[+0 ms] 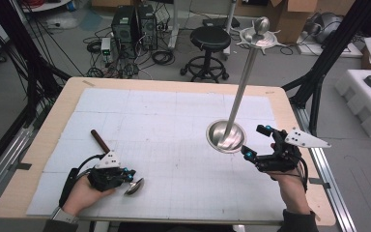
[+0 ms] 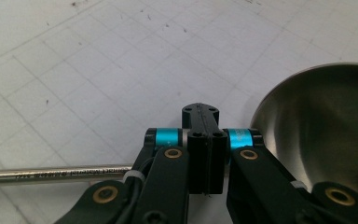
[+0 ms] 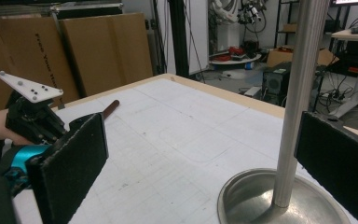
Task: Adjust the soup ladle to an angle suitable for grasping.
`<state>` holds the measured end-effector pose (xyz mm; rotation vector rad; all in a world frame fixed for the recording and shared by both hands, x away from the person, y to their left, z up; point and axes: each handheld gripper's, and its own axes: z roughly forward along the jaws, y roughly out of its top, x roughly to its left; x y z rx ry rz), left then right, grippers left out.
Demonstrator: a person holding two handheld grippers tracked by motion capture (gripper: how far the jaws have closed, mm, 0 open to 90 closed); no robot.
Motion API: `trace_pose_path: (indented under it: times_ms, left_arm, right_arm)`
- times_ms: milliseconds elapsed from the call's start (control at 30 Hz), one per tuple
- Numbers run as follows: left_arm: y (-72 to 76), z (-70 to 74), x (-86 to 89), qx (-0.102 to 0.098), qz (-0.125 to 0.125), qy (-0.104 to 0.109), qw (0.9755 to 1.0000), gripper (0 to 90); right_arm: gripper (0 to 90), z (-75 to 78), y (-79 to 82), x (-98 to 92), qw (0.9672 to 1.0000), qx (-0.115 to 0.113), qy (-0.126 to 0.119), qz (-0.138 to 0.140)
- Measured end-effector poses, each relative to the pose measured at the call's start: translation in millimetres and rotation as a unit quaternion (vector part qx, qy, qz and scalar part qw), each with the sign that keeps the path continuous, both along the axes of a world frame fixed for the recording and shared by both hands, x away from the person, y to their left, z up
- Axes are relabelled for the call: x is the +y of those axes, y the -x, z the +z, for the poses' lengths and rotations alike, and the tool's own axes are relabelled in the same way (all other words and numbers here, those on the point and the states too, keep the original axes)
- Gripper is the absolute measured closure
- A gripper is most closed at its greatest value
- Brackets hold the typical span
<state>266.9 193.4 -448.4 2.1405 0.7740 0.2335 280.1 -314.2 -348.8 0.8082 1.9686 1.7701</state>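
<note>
L gripper clamps ladle, R gripper wide by stand, boxes behind.

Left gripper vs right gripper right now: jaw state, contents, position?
Jaws: the left gripper is shut, pads pressed together; the right gripper stands wide open.
Contents: the left gripper grips the ladle by its thin steel handle; the right gripper holds nothing, its jaws either side of the stand's pole without touching.
Position: the left gripper is near the table's front-left edge; the right gripper is beside the stand's base.
Shared: both are hand-held and low over the table.
</note>
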Motion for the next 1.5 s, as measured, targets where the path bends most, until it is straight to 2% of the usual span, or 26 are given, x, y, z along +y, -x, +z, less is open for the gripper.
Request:
trace_pose_path:
  times_ms: [233, 367, 500, 600, 700, 767, 867, 967, 1033, 1133, 1200, 1267, 1500]
  left_arm:
    - [15.4, 0.5, 14.8, 0.002, -0.005, -0.003, 1.0, 90.0]
    - [25.1, -0.3, 26.5, 0.0, -0.006, 0.002, 1.0, 90.0]
    - [24.0, -0.5, 31.6, 0.008, -0.012, 0.011, 0.9998, 89.9]
    - [22.1, 3.1, 33.0, -0.005, -0.009, 0.015, 0.9998, 89.9]
    - [20.1, 9.8, 44.0, -0.03, 0.018, 0.018, 0.9992, 89.9]
    - [18.0, 11.3, 54.4, -0.041, 0.048, 0.023, 0.9978, 89.9]
    - [13.5, 7.3, 70.3, -0.041, 0.086, 0.017, 0.9953, 89.9]
    - [8.2, 0.9, 82.4, -0.035, 0.113, 0.018, 0.9928, 89.9]
    - [4.5, -2.4, 87.4, -0.034, 0.12, 0.022, 0.992, 90.0]
    - [-1.1, -4.9, 89.7, -0.018, 0.124, 0.027, 0.9917, 89.9]
    - [-1.8, -4.6, 89.4, -0.02, 0.123, 0.025, 0.9918, 90.0]
    - [-3.2, -5.0, 87.2, -0.018, 0.122, 0.018, 0.9922, 89.9]
    - [-11.7, -3.6, 77.4, -0.012, 0.121, 0.014, 0.9925, 89.9]
  right_arm:
    - [1.4, -0.6, -0.2, 0.5, 1.0, 0.004, -0.001, 0.0]
    - [1.4, -0.7, -0.2, 0.9, 1.0, 0.004, 0.0, 0.0]
    - [1.4, -1.0, -0.9, 1.3, 1.0, 0.006, 0.002, 0.0]
    - [1.4, -0.7, -1.6, 2.1, 1.0, 0.006, 0.0, -0.001]
    - [1.4, -0.8, -2.2, 2.9, 1.0, 0.005, 0.003, 0.001]
    - [1.4, -1.5, -3.2, 3.4, 1.0, 0.004, 0.005, 0.002]
    - [1.4, -2.6, -3.5, 5.0, 0.9999, 0.008, 0.005, 0.004]
    - [1.4, -2.8, -3.4, 6.1, 0.9999, 0.007, 0.007, 0.006]
    - [1.4, -2.7, -3.3, 6.1, 0.9999, 0.008, 0.007, 0.006]
    - [1.4, -2.5, -3.5, 5.2, 1.0, 0.008, 0.005, 0.004]
    - [1.4, -2.6, -3.8, 4.8, 1.0, 0.008, 0.005, 0.002]
    - [1.4, -3.0, -4.0, 4.8, 0.9999, 0.01, 0.003, 0.004]
    - [1.4, -3.6, -4.0, 6.4, 0.9999, 0.01, 0.004, 0.006]
